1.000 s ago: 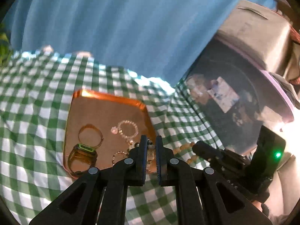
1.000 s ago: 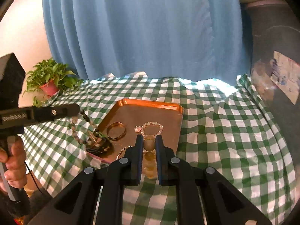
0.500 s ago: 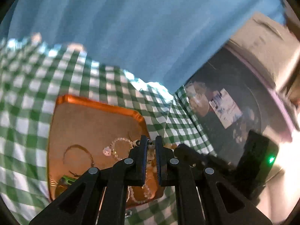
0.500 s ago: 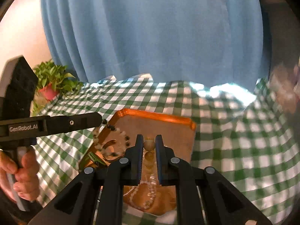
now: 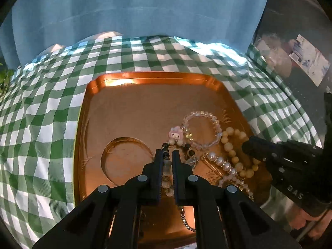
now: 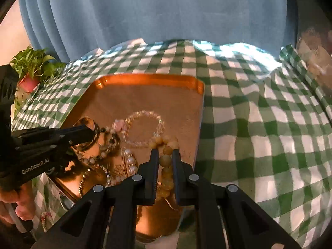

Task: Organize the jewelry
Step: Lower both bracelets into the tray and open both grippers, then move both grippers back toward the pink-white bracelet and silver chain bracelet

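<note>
A copper tray [image 5: 145,78] [image 6: 149,77] lies on the green checked cloth. My left gripper [image 5: 167,155] is shut on a bracelet of pale and dark beads [image 5: 165,154], low over the tray. My right gripper [image 6: 165,155] is shut on a yellow bead bracelet [image 6: 166,159] [image 5: 230,145], whose far end rests on the tray. In the tray lie a clear crystal bracelet [image 5: 201,130] [image 6: 143,128] with a pink charm [image 5: 176,133], a gold bangle [image 5: 127,159] [image 6: 88,124], a pearl string [image 5: 220,161] [image 6: 130,161] and a chain [image 5: 185,222].
The green checked cloth [image 5: 41,108] [image 6: 259,128] covers the table. A blue curtain [image 5: 134,8] hangs behind it. A potted plant [image 6: 31,68] stands at the far left. A dark rounded object [image 5: 300,41] sits at the right edge.
Both grippers have come down over the tray with their bracelets. The hanging ends of the bracelets now rest on the tray.
</note>
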`<act>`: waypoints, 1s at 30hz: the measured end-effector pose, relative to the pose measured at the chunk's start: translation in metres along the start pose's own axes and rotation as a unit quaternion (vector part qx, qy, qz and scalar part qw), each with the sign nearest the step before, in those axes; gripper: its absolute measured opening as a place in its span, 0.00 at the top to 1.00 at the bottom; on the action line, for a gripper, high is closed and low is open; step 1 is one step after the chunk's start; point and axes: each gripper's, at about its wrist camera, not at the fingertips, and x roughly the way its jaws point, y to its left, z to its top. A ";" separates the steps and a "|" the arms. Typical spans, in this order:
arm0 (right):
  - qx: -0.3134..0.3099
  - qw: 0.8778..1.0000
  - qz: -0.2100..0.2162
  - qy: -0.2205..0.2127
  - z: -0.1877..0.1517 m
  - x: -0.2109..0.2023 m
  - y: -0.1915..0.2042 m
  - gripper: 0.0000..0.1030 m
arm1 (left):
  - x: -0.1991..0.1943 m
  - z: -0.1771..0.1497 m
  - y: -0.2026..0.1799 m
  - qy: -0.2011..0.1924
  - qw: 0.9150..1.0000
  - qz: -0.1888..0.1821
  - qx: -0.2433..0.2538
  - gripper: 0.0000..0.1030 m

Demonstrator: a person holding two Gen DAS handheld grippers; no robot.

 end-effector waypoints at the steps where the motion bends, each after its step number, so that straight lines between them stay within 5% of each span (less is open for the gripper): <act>1: 0.001 1.000 0.006 0.001 -0.001 -0.001 0.000 0.89 | -0.003 0.000 -0.001 -0.001 1.000 0.006 -0.004 0.90; 3: -0.001 1.000 0.006 -0.002 -0.002 -0.005 0.002 0.84 | -0.007 -0.004 0.000 -0.003 1.000 0.021 -0.007 0.81; 4: 0.001 1.000 0.008 -0.003 -0.003 -0.008 0.003 0.72 | -0.011 -0.005 -0.002 -0.002 1.000 0.031 -0.003 0.75; 6: 0.010 1.000 0.014 -0.008 -0.005 -0.015 0.002 0.55 | -0.024 -0.008 -0.006 -0.019 0.998 0.050 0.015 0.31; 8: 0.016 1.000 0.018 -0.016 -0.007 -0.022 0.004 0.50 | -0.042 -0.013 -0.011 -0.048 0.996 0.063 0.028 0.17; 22: 0.020 0.999 0.011 -0.047 -0.066 -0.127 0.028 0.32 | -0.168 -0.075 -0.015 -0.091 0.995 0.049 -0.014 0.16; 30: 0.030 0.997 0.017 -0.073 -0.118 -0.186 0.051 0.32 | -0.220 -0.129 -0.008 -0.101 0.993 0.052 -0.044 0.16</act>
